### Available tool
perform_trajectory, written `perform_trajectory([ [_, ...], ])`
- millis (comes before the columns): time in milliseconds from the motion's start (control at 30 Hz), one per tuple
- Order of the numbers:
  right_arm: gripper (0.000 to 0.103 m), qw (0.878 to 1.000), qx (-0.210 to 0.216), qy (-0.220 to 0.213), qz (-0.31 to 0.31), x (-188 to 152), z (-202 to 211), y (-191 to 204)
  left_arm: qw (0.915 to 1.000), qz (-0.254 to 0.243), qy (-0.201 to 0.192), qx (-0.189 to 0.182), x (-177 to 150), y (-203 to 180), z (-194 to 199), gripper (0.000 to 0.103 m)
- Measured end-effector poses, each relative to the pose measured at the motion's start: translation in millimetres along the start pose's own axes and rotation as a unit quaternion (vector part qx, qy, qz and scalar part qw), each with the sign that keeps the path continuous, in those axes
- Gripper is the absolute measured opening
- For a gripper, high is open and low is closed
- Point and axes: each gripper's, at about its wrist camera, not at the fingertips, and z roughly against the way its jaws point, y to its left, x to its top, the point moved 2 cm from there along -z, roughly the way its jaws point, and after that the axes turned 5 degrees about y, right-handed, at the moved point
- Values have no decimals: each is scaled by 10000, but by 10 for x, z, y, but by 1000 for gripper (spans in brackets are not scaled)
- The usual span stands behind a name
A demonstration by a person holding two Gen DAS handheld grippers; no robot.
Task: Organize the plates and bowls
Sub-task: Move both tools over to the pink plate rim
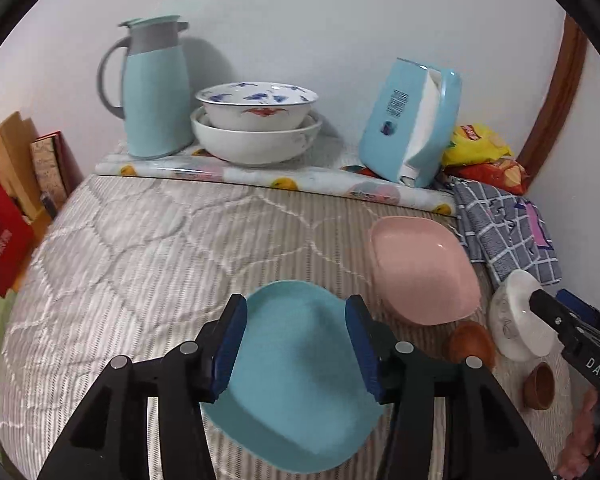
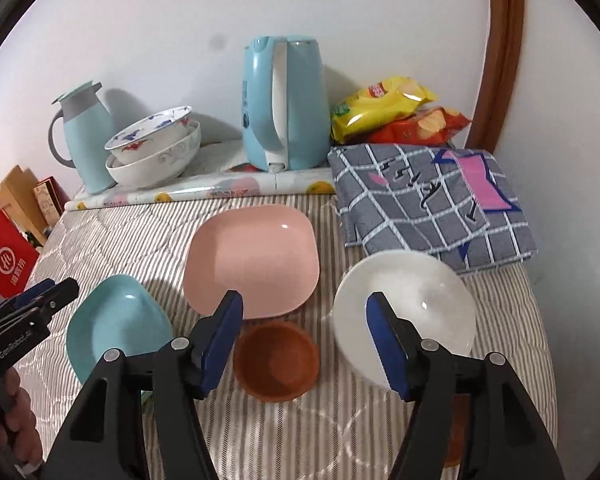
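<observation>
I have both hand-held grippers hanging over the striped quilt (image 2: 300, 432) with nothing in either. The left hand-held gripper (image 1: 296, 344) stands partly spread, its blue pads either side of the blue plate (image 1: 300, 380) in my view but clear of it, not pressing. The right hand-held gripper (image 2: 304, 344) stands a little wider, framing the brown bowl (image 2: 276, 364) without touching it.

I take the pink plate (image 2: 252, 260) as my landmark. The blue plate lies just to its left and nearer me; the brown bowl sits just in front of it, almost at its near edge; the white bowl (image 2: 408, 312) is to its right, near but apart. A second small brown bowl (image 1: 540, 386) shows only in the left view, nearer me than the white one. Beyond the pink plate, on the raised board by the wall, two large bowls (image 1: 256, 128) are already nested beside the thermos jug (image 1: 152, 92), with the kettle (image 2: 284, 104) further right.

My judgement is that the next job is a fresh pick, probably stacking like with like. For a shallow plate lying flat on soft bedding I would come in low at the rim, one pad under the lip and one above, rather than straight down. The quilt will give, so I would press gently and lift level.

The blue and pink plates are squarish with rounded corners, matte, likely light plastic; the white bowl is glossy.
</observation>
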Motion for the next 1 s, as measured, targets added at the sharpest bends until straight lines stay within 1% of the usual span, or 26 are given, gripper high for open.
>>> perform_trajectory([
  [67,64,10000,11,11,8,33,-18,-27,10000,-45,12,-84,36,-58,-32,49],
  [133,63,9999,71,61,-67,72,-52,-62,10000,-54,9,-53,77,-94,-65,49],
  [200,62,9998,113,110,-87,108,-97,-86,9999,-93,111,-41,124,-133,-128,49],
  [267,62,9999,64,142,-71,146,-144,-102,9998,-112,151,-9,169,-153,-183,49],
  [467,62,9999,95,25,55,272,-233,-104,9994,-60,336,21,248,-161,-393,49],
  [633,61,9998,157,95,47,403,-370,-92,9994,-114,329,-34,296,-216,-522,49],
  [733,55,9997,169,139,112,470,-468,-51,9994,-159,298,-110,346,-241,-590,49],
  [867,44,9991,142,317,242,540,-679,23,9991,-174,373,-104,429,-265,-725,49],
  [933,41,9988,142,398,234,561,-764,26,9991,-172,375,-103,462,-281,-774,49],
  [1000,33,9985,162,469,253,577,-847,31,9991,-178,371,-134,485,-303,-816,49],
])
